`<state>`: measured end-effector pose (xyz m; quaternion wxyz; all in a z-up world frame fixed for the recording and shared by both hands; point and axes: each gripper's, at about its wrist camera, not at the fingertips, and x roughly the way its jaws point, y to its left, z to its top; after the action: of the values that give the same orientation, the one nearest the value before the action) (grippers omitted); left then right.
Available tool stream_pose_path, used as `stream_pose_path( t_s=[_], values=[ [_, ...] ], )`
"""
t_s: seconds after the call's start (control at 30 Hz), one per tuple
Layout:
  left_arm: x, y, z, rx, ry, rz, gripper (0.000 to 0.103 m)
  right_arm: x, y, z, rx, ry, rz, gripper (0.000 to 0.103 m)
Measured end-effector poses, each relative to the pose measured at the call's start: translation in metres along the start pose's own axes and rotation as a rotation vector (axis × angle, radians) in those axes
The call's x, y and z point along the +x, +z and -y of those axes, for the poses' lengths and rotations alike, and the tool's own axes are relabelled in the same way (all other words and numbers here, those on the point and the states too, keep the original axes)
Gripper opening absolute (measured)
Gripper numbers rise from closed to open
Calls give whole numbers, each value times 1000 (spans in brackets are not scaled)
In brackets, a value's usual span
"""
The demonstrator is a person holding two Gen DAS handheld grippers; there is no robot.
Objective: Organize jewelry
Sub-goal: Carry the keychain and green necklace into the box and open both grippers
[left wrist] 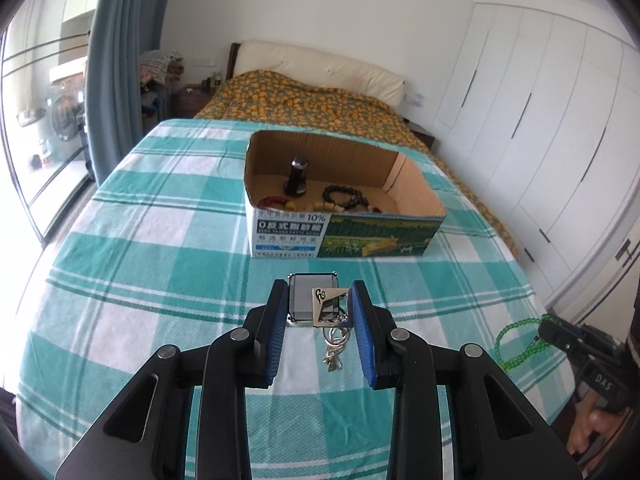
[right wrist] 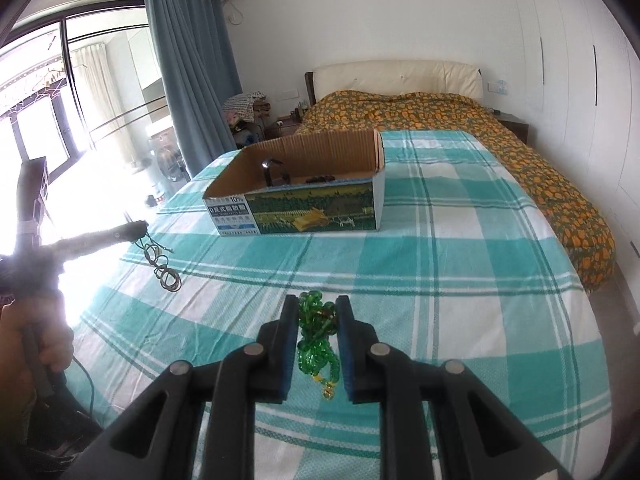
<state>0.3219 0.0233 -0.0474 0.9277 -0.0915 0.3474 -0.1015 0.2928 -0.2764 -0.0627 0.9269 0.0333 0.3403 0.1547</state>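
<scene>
An open cardboard box stands on the checked cloth and holds dark bead bracelets and a black stand. My left gripper is shut on a grey square jewelry piece with a silver tag and chain hanging below. My right gripper is shut on a green bead necklace, held just above the cloth in front of the box. The green necklace also shows at the right edge of the left wrist view.
A teal and white checked cloth covers the surface. A bed with an orange patterned cover lies behind. White wardrobes are on the right, a curtain and window on the left.
</scene>
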Motion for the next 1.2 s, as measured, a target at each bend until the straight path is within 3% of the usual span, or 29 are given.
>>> stream_pose_path(
  t_s=[0.3,0.47,0.6,0.83,1.13,1.17,1.2],
  values=[
    [0,77,-6,23,-15,49,31,6,98,-6,-53,69,69,19],
    [22,117,-4,51,-11,56,31,29,149,-11,-105,63,95,19],
    [51,137,-3,61,-11,34,31,65,179,-8,-108,60,65,19],
    [114,151,-4,69,10,-35,31,139,205,8,-110,22,-25,19],
    [175,144,1,96,55,-123,34,220,210,39,-56,8,-146,22],
    [179,141,3,105,66,-129,41,226,209,42,-41,5,-158,37],
    [181,138,5,111,74,-135,50,229,209,44,-28,-2,-160,63]
  ],
)
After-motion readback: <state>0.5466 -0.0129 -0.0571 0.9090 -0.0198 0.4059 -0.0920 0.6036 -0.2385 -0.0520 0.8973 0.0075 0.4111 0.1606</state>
